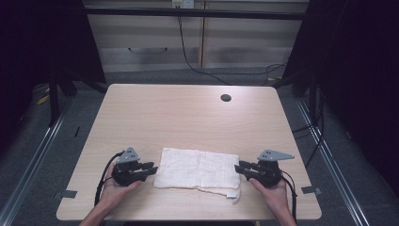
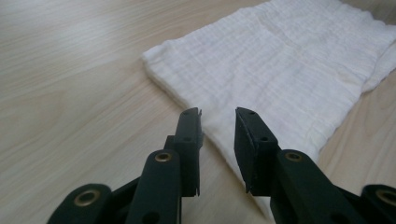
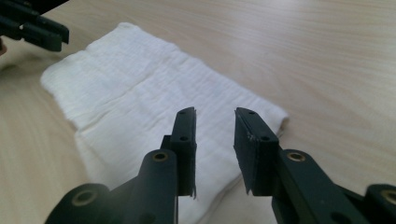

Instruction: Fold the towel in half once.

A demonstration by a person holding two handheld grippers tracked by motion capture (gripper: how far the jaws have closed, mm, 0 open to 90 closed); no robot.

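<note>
A folded white cloth [image 1: 197, 168] lies flat near the front edge of the wooden table [image 1: 188, 113]. My left gripper [image 1: 153, 168] rests in a hand at the cloth's left end, its jaws apart and pointing at the edge. In the left gripper view the gripper [image 2: 218, 114] stands open just above the cloth [image 2: 280, 60], gripping nothing. My right gripper [image 1: 237, 169] sits at the cloth's right end. In the right gripper view the gripper [image 3: 215, 113] is open over the cloth [image 3: 140, 88], and the left gripper [image 3: 42, 30] shows at the far end.
A round cable hole [image 1: 226, 98] sits in the table's far right part. A small tag [image 1: 231, 196] hangs off the cloth's front right corner. Cables [image 1: 188, 56] run on the floor behind the table, with dark frames on both sides.
</note>
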